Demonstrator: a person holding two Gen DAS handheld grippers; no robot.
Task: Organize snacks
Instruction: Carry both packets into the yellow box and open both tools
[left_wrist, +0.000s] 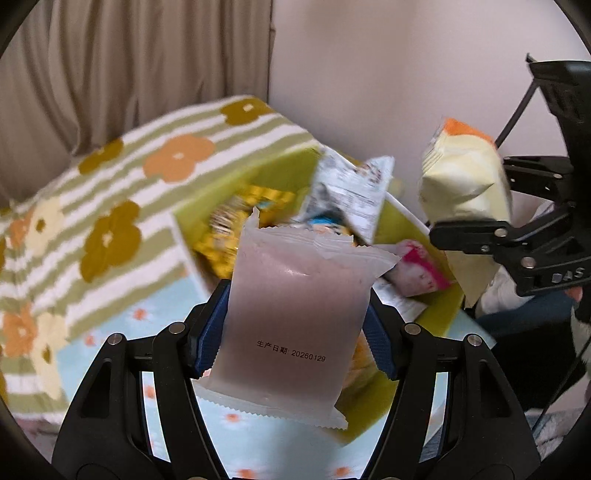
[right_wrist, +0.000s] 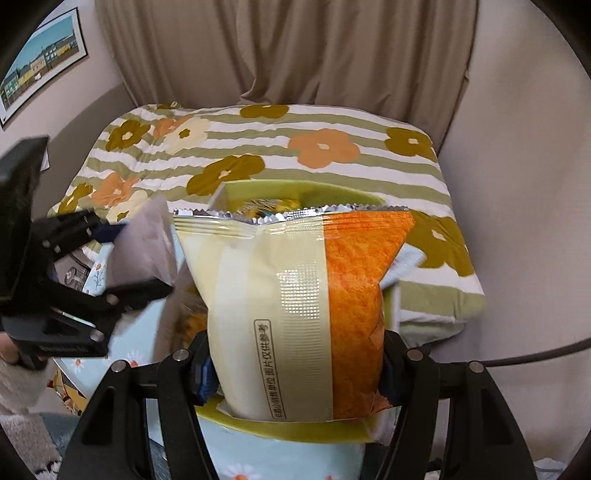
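Observation:
My left gripper (left_wrist: 295, 332) is shut on a frosted pink snack packet (left_wrist: 295, 314) printed with a date, held above a yellow-green box (left_wrist: 199, 210). The box holds several snacks: a gold-wrapped one (left_wrist: 236, 218), a white-and-blue packet (left_wrist: 351, 192) and a pink packet (left_wrist: 417, 273). My right gripper (right_wrist: 295, 369) is shut on a cream and orange snack bag (right_wrist: 295, 295), hanging over the same box (right_wrist: 295, 430). At the right of the left wrist view that bag (left_wrist: 461, 177) shows in the right gripper (left_wrist: 491, 206). At the left of the right wrist view the left gripper (right_wrist: 125, 258) holds the pink packet (right_wrist: 144, 243).
The box rests on a light blue cloth with small flowers (left_wrist: 155, 306). Behind it lies a folded green-striped blanket with big flowers (right_wrist: 295, 147). A beige curtain (right_wrist: 295, 48) and pale walls close the back. A framed picture (right_wrist: 40, 62) hangs at the left.

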